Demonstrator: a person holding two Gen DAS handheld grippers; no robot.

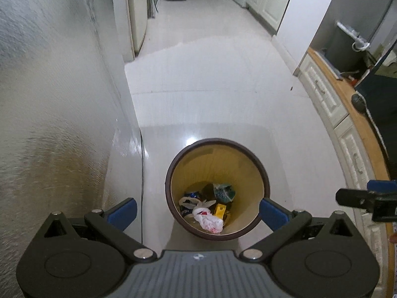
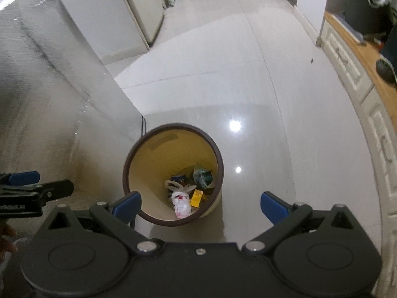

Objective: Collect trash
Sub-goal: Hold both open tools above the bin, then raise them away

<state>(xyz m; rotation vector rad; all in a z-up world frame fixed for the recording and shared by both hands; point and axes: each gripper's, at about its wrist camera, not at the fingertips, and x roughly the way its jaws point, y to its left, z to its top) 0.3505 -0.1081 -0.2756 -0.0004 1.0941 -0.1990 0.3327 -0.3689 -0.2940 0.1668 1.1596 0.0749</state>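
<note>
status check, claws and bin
Left claw open, empty. Right claw open, empty. Bin upright on floor, trash inside. Nothing in the way.

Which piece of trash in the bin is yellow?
The small yellow box in the bin, beside the white plastic bag; the other pieces are white, blue or green.

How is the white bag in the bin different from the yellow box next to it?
The white bag is crumpled and soft-looking, with red marks on it; the yellow box has flat sides and straight edges. The white bag looks bigger than the yellow box. The bag has loop handles; the box has none. Both lie at the bottom of the round bin, side by side, and neither open tool, left or right, holds them.
</note>
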